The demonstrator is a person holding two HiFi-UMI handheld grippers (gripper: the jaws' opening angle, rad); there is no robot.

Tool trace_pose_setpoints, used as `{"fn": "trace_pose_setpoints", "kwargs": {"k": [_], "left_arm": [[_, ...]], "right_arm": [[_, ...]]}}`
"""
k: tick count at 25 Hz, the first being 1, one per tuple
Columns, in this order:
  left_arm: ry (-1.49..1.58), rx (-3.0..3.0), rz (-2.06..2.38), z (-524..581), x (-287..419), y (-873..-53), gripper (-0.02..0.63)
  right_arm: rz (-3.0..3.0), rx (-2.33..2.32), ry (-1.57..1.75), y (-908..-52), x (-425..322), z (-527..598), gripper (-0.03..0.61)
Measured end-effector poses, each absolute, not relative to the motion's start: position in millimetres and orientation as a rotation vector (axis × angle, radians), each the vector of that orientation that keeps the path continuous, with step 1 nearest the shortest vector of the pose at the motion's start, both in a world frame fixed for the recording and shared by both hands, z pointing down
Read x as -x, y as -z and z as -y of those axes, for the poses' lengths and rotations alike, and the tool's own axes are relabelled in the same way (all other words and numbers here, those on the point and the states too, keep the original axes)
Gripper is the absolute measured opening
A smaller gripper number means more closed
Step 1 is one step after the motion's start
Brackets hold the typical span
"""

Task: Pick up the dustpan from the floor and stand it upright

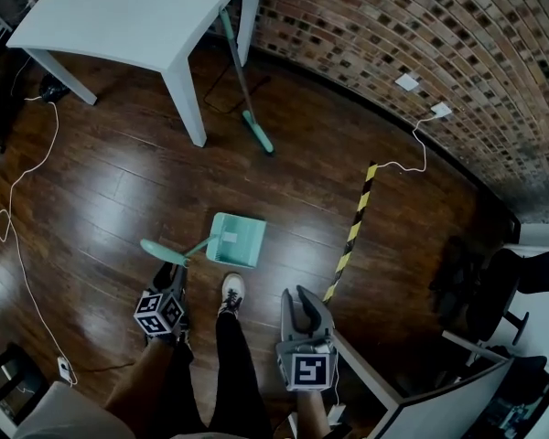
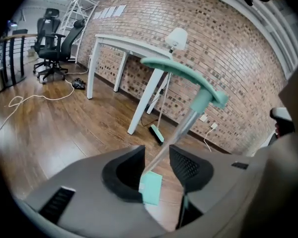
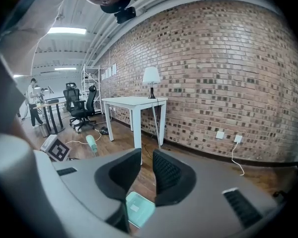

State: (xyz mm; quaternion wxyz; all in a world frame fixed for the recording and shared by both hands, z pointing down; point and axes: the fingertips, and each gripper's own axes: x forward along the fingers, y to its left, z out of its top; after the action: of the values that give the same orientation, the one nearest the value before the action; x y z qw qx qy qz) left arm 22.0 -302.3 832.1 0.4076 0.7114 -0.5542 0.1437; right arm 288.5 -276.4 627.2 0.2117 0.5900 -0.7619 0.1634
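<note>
The teal dustpan (image 1: 235, 240) rests with its pan on the wooden floor, and its long handle (image 1: 165, 250) slants up towards my left. My left gripper (image 1: 171, 277) is around the handle's thin shaft below the teal grip. In the left gripper view the shaft (image 2: 181, 130) runs up between the jaws of the left gripper (image 2: 157, 155). The jaws stand apart and the pads do not press on it. The pan (image 2: 151, 187) shows below them. My right gripper (image 1: 296, 293) hovers to the right of the pan, open by a narrow gap with nothing in it (image 3: 147, 157). The pan (image 3: 139, 208) lies beneath it.
A white table (image 1: 137, 16) stands at the back with a teal broom (image 1: 247, 108) leaning on it. Yellow-black tape (image 1: 352, 231) crosses the floor at the right. A white cable (image 1: 18, 208) trails at the left. The person's shoe (image 1: 231, 291) is just behind the pan. An office chair (image 1: 480, 286) stands at the right.
</note>
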Motion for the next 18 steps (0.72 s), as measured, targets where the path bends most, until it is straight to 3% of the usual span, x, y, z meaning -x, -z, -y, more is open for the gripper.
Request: {"fn": "trace_pose_setpoints", "kwargs": {"k": [1, 2, 3, 5, 12, 18], "left_arm": [[-0.379, -1.796, 1.406, 297, -20, -830, 0.151], [-0.401, -1.794, 1.414, 292, -17, -829, 0.071], [-0.417, -1.792, 1.418, 288, -15, -828, 0.034], [-0.424, -1.815, 1.411, 283, -14, -820, -0.011], [-0.502, -2.035, 1.374, 285, -10, -769, -0.008], [-0.388, -2.23, 1.291, 278, -1, -664, -0.006]], "right_arm": [[2.121, -1.632, -0.453, -626, -288, 277, 0.081], [2.121, -1.623, -0.458, -625, -288, 276, 0.08], [2.122, -1.62, -0.465, -624, -287, 275, 0.08], [2.126, -1.623, -0.463, -620, -288, 272, 0.08], [2.134, -1.72, -0.409, -585, -288, 267, 0.008], [2.13, -1.787, -0.333, -521, -275, 242, -0.011]]}}
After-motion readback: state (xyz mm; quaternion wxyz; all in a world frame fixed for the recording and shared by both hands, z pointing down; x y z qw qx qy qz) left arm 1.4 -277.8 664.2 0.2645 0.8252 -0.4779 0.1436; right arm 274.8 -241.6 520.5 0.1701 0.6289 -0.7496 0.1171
